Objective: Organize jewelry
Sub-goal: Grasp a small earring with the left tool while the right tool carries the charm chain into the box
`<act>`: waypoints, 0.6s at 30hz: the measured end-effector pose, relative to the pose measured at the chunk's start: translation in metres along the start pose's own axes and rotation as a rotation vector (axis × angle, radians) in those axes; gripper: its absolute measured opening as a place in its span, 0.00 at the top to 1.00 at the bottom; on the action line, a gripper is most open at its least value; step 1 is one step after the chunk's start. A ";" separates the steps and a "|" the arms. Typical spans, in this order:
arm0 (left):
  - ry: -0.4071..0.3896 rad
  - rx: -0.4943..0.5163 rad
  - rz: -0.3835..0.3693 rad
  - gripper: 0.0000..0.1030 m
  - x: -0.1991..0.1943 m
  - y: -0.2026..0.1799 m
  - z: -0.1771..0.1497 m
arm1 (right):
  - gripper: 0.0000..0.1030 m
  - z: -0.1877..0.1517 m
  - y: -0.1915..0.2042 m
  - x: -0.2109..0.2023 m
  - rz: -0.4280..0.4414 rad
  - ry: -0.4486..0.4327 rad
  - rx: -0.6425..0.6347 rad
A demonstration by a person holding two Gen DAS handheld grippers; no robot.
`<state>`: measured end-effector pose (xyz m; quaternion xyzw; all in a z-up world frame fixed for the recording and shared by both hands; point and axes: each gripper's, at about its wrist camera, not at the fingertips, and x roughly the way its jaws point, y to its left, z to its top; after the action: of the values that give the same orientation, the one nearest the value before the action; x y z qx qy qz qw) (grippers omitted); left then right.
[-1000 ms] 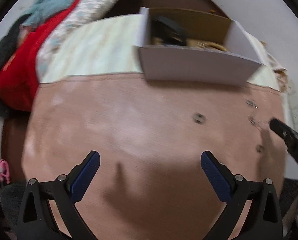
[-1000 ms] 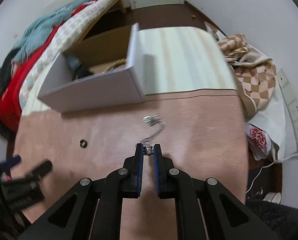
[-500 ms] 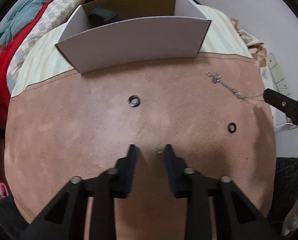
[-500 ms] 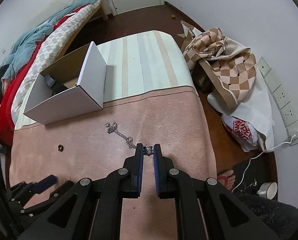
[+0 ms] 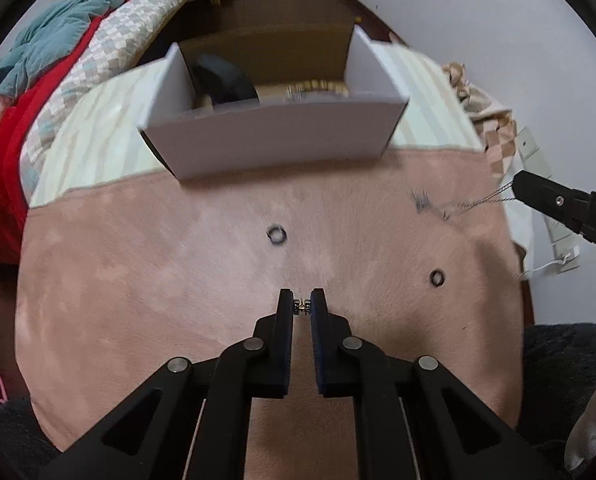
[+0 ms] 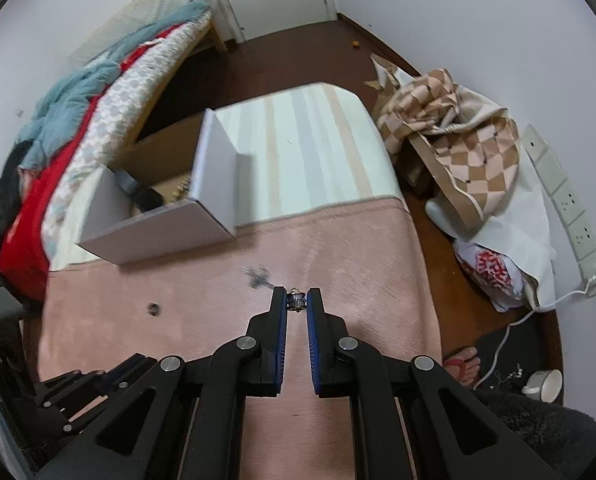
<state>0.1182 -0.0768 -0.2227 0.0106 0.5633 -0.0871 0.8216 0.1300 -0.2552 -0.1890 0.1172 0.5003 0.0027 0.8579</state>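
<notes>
My left gripper [image 5: 302, 301] points down at the pink cloth [image 5: 137, 280]. Its jaws are closing the last bit, and the pads pinch a small earring [image 5: 302, 306] just above the cloth. My right gripper [image 6: 297, 295] is shut on the bead end of a thin silver chain [image 6: 297, 301]. The chain [image 5: 470, 203] hangs from that gripper's tip [image 5: 518, 189], and its far end [image 5: 420, 202] trails on the cloth. Two dark rings [image 5: 276, 235] [image 5: 437, 278] lie loose on the cloth. Beyond them stands an open white box [image 5: 273, 140] with jewelry and a dark pouch inside.
The pink cloth covers the near part of a striped table top [image 6: 310, 148]. A bed with red, teal and checked bedding [image 5: 57, 60] runs along the left. A checked bag [image 6: 458, 140], a white power strip [image 6: 566, 200] and a cup [image 6: 546, 384] are on the floor to the right.
My left gripper went from wide open to shut on the small earring and rose slightly. My right gripper lifted with the chain, so the chain's free end drags on the cloth.
</notes>
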 end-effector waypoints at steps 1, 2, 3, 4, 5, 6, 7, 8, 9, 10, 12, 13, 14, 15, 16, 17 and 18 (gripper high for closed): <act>-0.008 -0.005 -0.007 0.94 -0.005 0.003 0.004 | 0.90 0.004 0.004 -0.006 0.018 -0.006 -0.006; -0.015 -0.008 -0.013 0.94 -0.011 0.005 0.007 | 0.90 0.008 0.008 -0.011 0.029 -0.013 -0.012; -0.024 -0.015 -0.021 0.94 -0.017 0.008 0.012 | 0.90 0.014 0.013 -0.019 0.049 -0.028 -0.021; -0.031 -0.022 -0.030 0.94 -0.023 0.012 0.017 | 0.90 0.019 0.017 -0.025 0.062 -0.036 -0.027; -0.039 -0.028 -0.040 0.94 -0.029 0.015 0.021 | 0.90 0.025 0.022 -0.033 0.079 -0.045 -0.034; -0.050 -0.031 -0.047 0.94 -0.036 0.018 0.027 | 0.90 0.030 0.026 -0.038 0.091 -0.052 -0.041; -0.063 -0.038 -0.056 0.94 -0.044 0.022 0.034 | 0.90 0.037 0.032 -0.046 0.106 -0.064 -0.050; -0.073 -0.043 -0.067 0.94 -0.050 0.025 0.040 | 0.90 0.043 0.036 -0.053 0.119 -0.073 -0.057; -0.084 -0.045 -0.074 0.94 -0.056 0.027 0.047 | 0.90 0.051 0.042 -0.062 0.140 -0.084 -0.067; -0.093 -0.048 -0.079 0.94 -0.060 0.029 0.052 | 0.90 0.056 0.046 -0.069 0.154 -0.092 -0.074; -0.116 -0.053 -0.097 0.94 -0.072 0.035 0.070 | 0.90 0.069 0.056 -0.081 0.178 -0.111 -0.096; -0.125 -0.055 -0.102 0.94 -0.076 0.039 0.077 | 0.90 0.076 0.062 -0.088 0.191 -0.124 -0.107; -0.132 -0.056 -0.103 0.94 -0.078 0.041 0.082 | 0.90 0.084 0.069 -0.092 0.201 -0.133 -0.119; -0.140 -0.057 -0.102 0.94 -0.081 0.044 0.091 | 0.90 0.091 0.075 -0.095 0.209 -0.141 -0.131; -0.149 -0.058 -0.098 0.94 -0.082 0.047 0.100 | 0.90 0.097 0.081 -0.097 0.215 -0.150 -0.143; -0.158 -0.057 -0.092 0.94 -0.083 0.050 0.107 | 0.90 0.103 0.087 -0.097 0.217 -0.153 -0.155; -0.167 -0.057 -0.083 0.94 -0.083 0.052 0.112 | 0.90 0.110 0.094 -0.095 0.214 -0.156 -0.169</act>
<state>0.2009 -0.0280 -0.1091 -0.0433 0.4949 -0.1056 0.8614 0.1878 -0.1977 -0.0363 0.0972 0.4147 0.1269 0.8958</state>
